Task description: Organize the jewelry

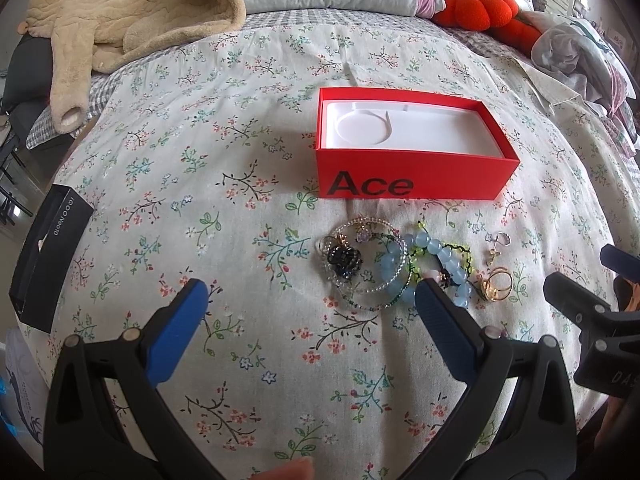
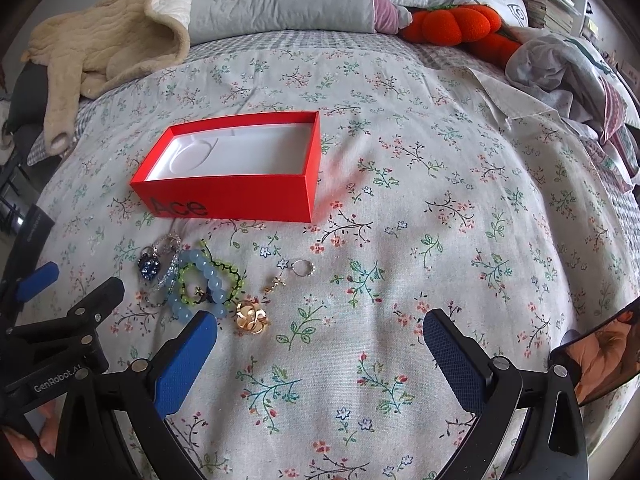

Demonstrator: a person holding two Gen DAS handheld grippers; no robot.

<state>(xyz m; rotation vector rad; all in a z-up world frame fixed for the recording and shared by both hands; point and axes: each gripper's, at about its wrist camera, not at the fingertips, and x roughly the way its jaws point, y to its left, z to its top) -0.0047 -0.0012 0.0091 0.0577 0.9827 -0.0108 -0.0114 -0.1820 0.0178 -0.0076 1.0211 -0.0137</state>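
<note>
1. Nearest the camera, the left hand-held gripper point(image 1: 310, 294) hangs with its blue pads spread wide and nothing between them; its right pad sits just beside the blue bead bracelet point(image 1: 440, 258). The right hand-held gripper point(image 2: 320, 330) is likewise spread and empty over bare bedspread point(image 2: 400, 200), to the right of the jewelry. Both hover close together, so the two tools could knock each other if they reach for the pile at once.
2. Next out, the gold ring point(image 2: 251, 317) lies just right of the bracelets. It is small and smooth, and I judge that wide pads closing on soft fabric may pinch cloth instead, or flick the ring away.
3. Farther on, the blue bead bracelet overlaps the green bracelet point(image 2: 224, 276) and the clear bead strand point(image 1: 360, 232), with the dark beaded piece point(image 1: 344, 260) touching them at the left. Lifting one could drag the others along and drop them short of the box.
4. Slightly farther right, a small silver ring point(image 2: 303, 268) and a tiny gold charm point(image 2: 275, 285) lie apart; they blend into the flower print and could be missed.
5. Farthest, the open red box point(image 1: 416, 176) stands empty beyond the pile. Its light card walls could slide or tip if a hand-held gripper bumps them.
</note>
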